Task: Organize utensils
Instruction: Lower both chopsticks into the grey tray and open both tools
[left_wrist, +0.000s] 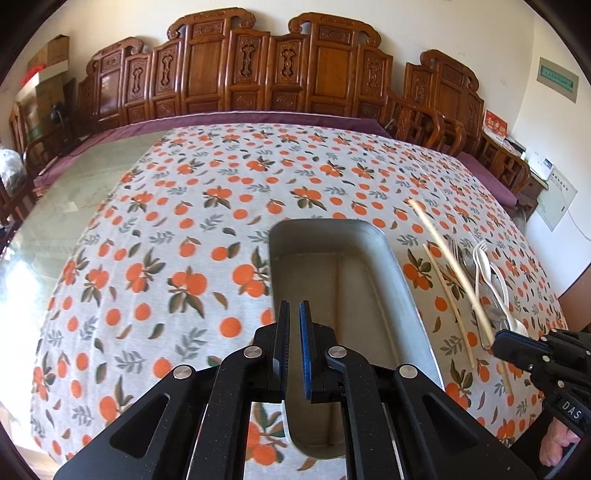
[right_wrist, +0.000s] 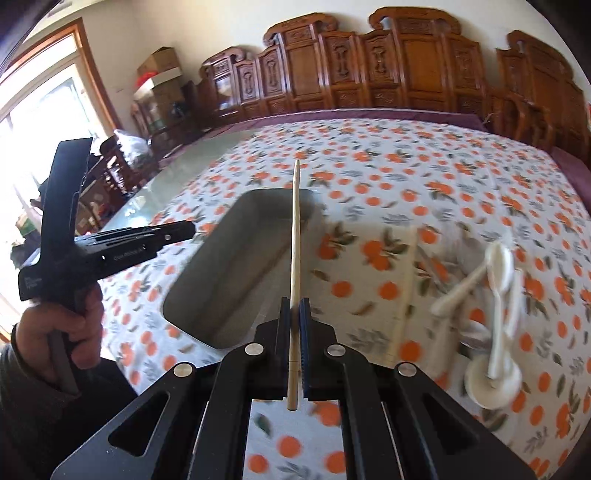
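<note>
Right gripper (right_wrist: 294, 306): jaws clamped on one wooden chopstick (right_wrist: 295, 236), stick running fwd between the pads, tip up over the metal tray (right_wrist: 207, 280), butt end poking out behind the pads. Left gripper (left_wrist: 294, 314): jaws nearly shut, nothing between them, hovering over near end of tray, tray bare inside. Second chopstick (left_wrist: 448, 302) flat on the orange-print cloth (left_wrist: 184, 240), just right of tray. Beyond it, heap of utensils (left_wrist: 491, 280) w/ metal forks, spoons, white plastic spoon & fork, blurred in right view. Cloth covers most of bench; glass top (left_wrist: 74, 192) bare at left. Carved wooden chairs (left_wrist: 258, 74) along far side.
</note>
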